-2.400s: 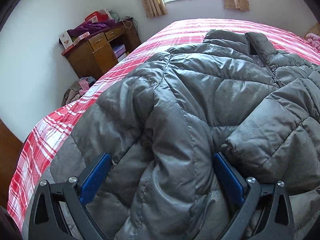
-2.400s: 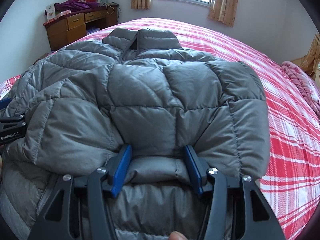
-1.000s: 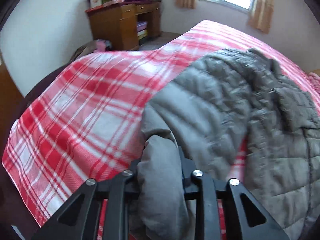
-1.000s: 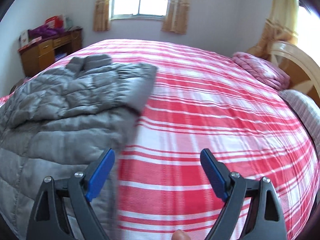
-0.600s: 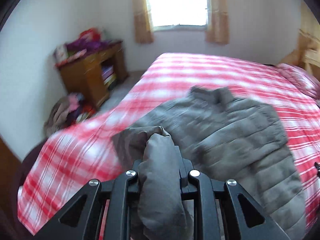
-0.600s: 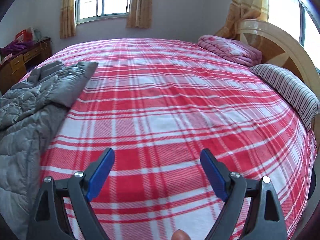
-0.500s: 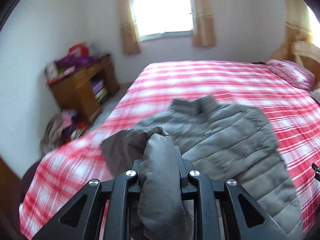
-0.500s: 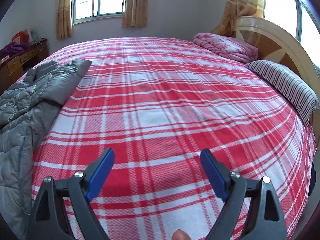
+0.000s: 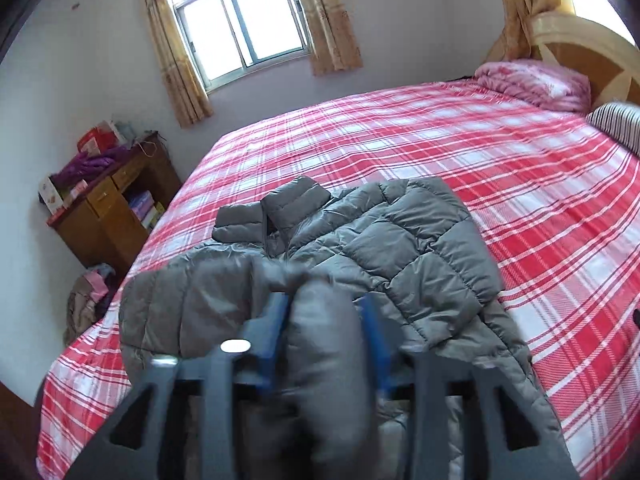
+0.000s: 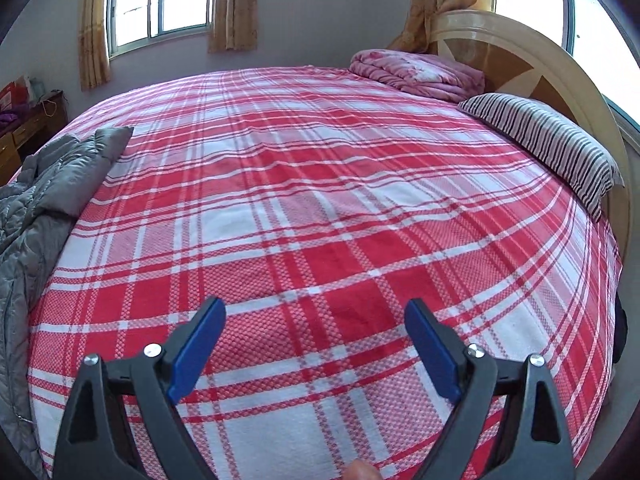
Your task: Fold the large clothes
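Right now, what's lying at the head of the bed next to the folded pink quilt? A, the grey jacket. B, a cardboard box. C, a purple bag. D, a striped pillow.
D: the striped pillow rests against the headboard beside the folded pink quilt, while the grey jacket lies far off at the bed's left edge.

You have the bed (image 10: pixel 320 200) under a red plaid sheet. The grey jacket (image 9: pixel 400 248) lies on it at the edge near the desk side, sleeves folded over its front. At the headboard end lie a striped pillow (image 10: pixel 552 152) and a folded pink quilt (image 10: pixel 416 72).
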{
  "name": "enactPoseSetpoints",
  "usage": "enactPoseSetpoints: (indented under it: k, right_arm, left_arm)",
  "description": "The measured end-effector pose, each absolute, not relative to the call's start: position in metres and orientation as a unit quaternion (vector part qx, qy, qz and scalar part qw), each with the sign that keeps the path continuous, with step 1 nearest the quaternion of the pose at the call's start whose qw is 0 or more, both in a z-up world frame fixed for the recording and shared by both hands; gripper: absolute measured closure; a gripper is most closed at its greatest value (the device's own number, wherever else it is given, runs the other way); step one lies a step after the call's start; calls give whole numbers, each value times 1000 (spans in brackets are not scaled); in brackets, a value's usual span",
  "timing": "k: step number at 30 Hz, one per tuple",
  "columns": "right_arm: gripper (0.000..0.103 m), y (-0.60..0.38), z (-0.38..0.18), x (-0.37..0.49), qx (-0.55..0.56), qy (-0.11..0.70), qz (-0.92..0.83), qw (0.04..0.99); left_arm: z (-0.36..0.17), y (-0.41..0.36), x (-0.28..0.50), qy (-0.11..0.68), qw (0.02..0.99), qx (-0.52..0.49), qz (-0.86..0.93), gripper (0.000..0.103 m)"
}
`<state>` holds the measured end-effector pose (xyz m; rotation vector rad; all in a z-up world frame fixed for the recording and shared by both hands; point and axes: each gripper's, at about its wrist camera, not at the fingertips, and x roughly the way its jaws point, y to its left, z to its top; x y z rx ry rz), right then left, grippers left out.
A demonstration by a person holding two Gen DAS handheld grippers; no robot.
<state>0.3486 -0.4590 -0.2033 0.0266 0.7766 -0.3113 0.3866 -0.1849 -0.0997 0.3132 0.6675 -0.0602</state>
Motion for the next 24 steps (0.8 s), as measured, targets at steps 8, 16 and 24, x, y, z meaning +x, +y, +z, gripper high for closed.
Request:
enactPoseSetpoints:
  k: [8,16,24]
  right_arm:
    - [10,-456,-213,358,-1,407,-143,902]
    - [10,-399,-164,358,20,371,-48,927]
    - [10,-278,-133,381,24,368,112,923]
  left_arm:
    - [-80,-158,367,263,954,147,2,15]
    - [-117,-39,382,317,928,144,133,12]
    - [-172,42,379,379,898,120,189,12]
